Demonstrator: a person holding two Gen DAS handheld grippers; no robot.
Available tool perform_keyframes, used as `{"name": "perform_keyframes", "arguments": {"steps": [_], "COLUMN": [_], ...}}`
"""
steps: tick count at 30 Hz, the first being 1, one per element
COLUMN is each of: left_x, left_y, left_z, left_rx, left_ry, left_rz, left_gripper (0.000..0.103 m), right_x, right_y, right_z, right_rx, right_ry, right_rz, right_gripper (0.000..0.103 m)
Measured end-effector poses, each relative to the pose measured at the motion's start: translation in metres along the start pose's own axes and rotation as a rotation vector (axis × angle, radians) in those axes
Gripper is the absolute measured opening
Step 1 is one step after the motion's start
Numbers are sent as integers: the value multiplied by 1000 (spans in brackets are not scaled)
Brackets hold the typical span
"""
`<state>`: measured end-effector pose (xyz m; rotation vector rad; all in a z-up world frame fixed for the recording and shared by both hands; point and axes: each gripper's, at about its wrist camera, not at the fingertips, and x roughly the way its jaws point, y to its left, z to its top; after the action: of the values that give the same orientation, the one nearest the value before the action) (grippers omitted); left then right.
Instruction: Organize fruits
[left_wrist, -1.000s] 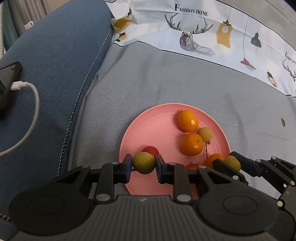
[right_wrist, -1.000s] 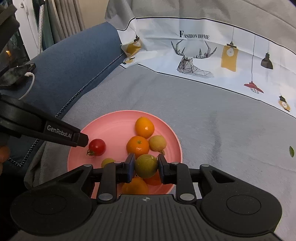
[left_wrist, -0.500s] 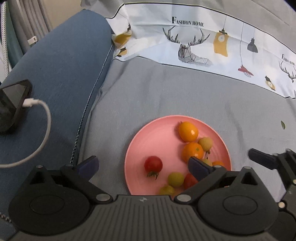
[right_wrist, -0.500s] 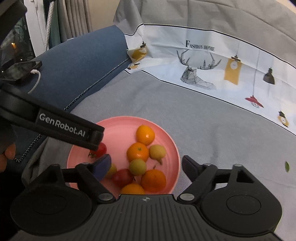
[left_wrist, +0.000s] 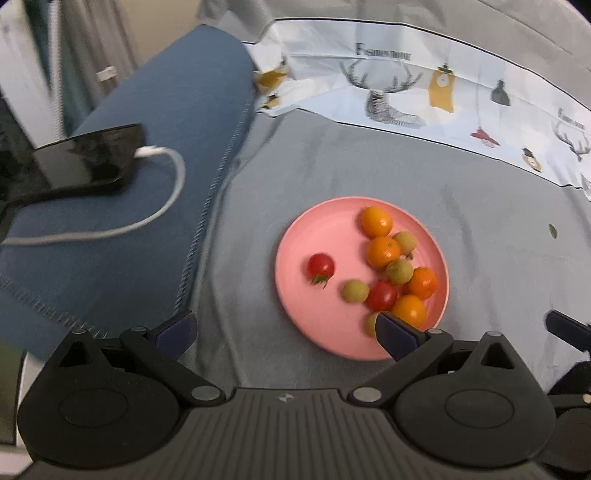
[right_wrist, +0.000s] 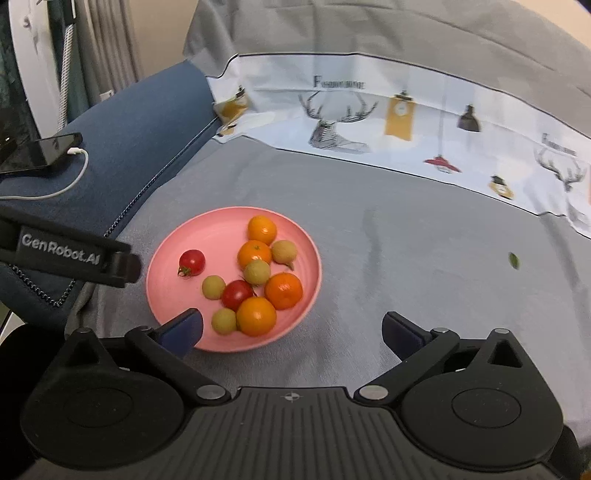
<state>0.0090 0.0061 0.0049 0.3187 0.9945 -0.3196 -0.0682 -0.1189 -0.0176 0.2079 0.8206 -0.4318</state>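
The fruits lie together on a pink plate that sits flat on grey cloth. Four oranges run in a loose line from the plate's far rim toward its near rim. Two tomatoes share the plate: one tomato sits alone on the left, its green stem pointing toward the near-left, and a second tomato is wedged in the cluster, touching the nearest orange. Four pale green fruits are scattered among them; they may be small limes, but the blur makes that unsure. The round fruits show no clear long axis.

The left gripper hovers over the plate's near-left edge with its fingers spread wide and nothing between them; its right fingertip overlaps the plate's near rim beside the nearest orange. In the right wrist view its arm carries white lettering, "GenRobot.AI". The right gripper also has its fingers spread wide and empty, its left fingertip over the plate's near rim.

Beyond the plate lies a white printed cloth with a deer head, hanging lamps and a heading too blurred to read surely. To the left, a dark phone rests on blue fabric, a white cable plugged into it.
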Motion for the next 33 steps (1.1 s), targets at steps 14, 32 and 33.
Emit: {"name": "perform_keyframes", "arguments": {"steps": [14,32,33], "left_x": [-66,-91,-91], "left_y": [3,-1,-1], "left_z": [-36,-53,-54], "left_rx": [-21,0,-3], "left_ry": [-96,-156,-157], "left_rz": [26,67,72], "left_gripper": [103,103,103], "right_x": [-79,-114,-114], "right_y": [11,11,11], "right_z": [-21,-30,-30], "right_rx": [-37,-38,-38], "right_ry": [-177,-267,-266], "right_rz": [-36,-41,-38], "right_gripper": [102,102,102]}}
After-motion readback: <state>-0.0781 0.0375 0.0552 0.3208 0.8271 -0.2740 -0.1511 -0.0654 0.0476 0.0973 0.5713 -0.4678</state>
